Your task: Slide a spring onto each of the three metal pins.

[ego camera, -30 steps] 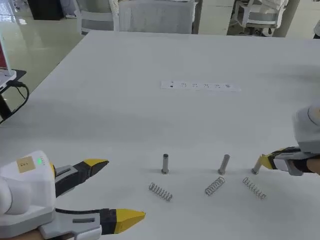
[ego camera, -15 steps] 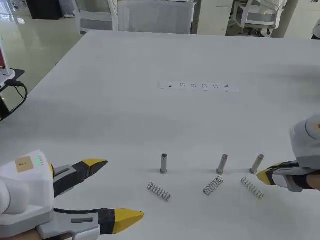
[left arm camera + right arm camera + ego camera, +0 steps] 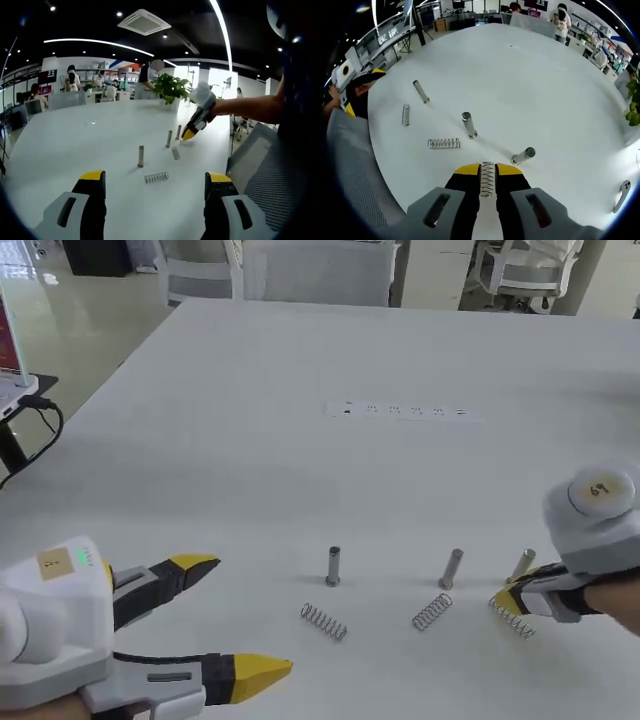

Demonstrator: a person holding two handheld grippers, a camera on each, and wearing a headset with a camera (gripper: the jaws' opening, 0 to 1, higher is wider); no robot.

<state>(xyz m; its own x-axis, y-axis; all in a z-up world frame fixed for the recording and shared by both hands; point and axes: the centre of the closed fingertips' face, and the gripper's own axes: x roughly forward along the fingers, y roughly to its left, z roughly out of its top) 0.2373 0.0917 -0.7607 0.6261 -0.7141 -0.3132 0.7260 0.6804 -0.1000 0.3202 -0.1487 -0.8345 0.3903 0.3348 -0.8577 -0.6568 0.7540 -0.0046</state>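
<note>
White bench (image 3: 300, 470) keeps open room beyond the row of upright pins, with the left gripper (image 3: 252, 615) spread near its front edge, the right gripper (image 3: 488, 170) pinching one spring (image 3: 488, 179) lengthwise along its jaws beside the rightmost pin (image 3: 523, 564), and a second spring (image 3: 323, 621) and third spring (image 3: 432, 611) lying flat before the left pin (image 3: 333, 566) and middle pin (image 3: 453, 568).

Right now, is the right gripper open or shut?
Shut: the right gripper has a spring pinched between its yellow jaws.
</note>
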